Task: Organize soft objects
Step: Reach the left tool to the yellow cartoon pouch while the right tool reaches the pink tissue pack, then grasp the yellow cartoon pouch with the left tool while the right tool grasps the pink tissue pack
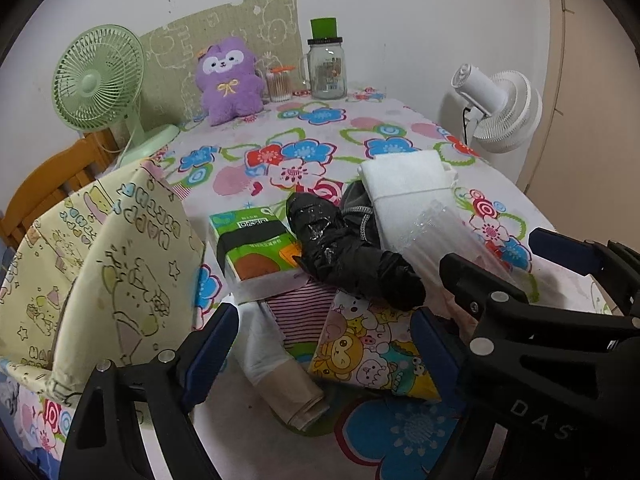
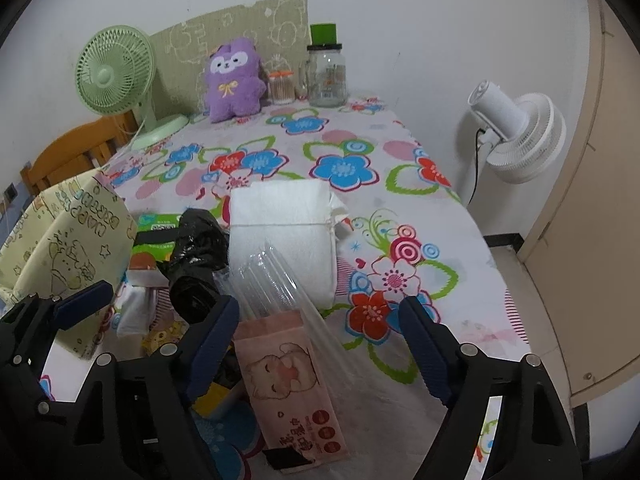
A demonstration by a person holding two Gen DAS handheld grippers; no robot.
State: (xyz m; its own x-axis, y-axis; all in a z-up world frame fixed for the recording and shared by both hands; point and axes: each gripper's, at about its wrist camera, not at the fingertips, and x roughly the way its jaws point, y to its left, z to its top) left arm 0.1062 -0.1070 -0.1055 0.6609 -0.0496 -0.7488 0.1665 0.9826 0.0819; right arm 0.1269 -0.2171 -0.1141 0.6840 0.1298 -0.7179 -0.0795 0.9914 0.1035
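A pile of soft things lies mid-table: a green tissue pack (image 1: 250, 246), a roll of black bags (image 1: 352, 254), a cartoon tissue pack (image 1: 372, 348), a striped cloth (image 1: 300, 314), a white paper stack (image 1: 408, 188) and a clear plastic sleeve (image 1: 452, 240). My left gripper (image 1: 320, 356) is open above the cartoon pack and striped cloth. My right gripper (image 2: 316, 344) is open over a pink tissue pack (image 2: 288, 384); it also shows in the left wrist view (image 1: 560, 256). A yellow fabric bin (image 1: 92, 272) stands at the left.
A purple plush (image 1: 230, 80), a cotton swab jar (image 1: 279, 84) and a glass jar with a green lid (image 1: 326, 62) stand at the back of the floral tablecloth (image 1: 320, 132). A green fan (image 1: 100, 80) is back left, a white fan (image 1: 500, 108) right.
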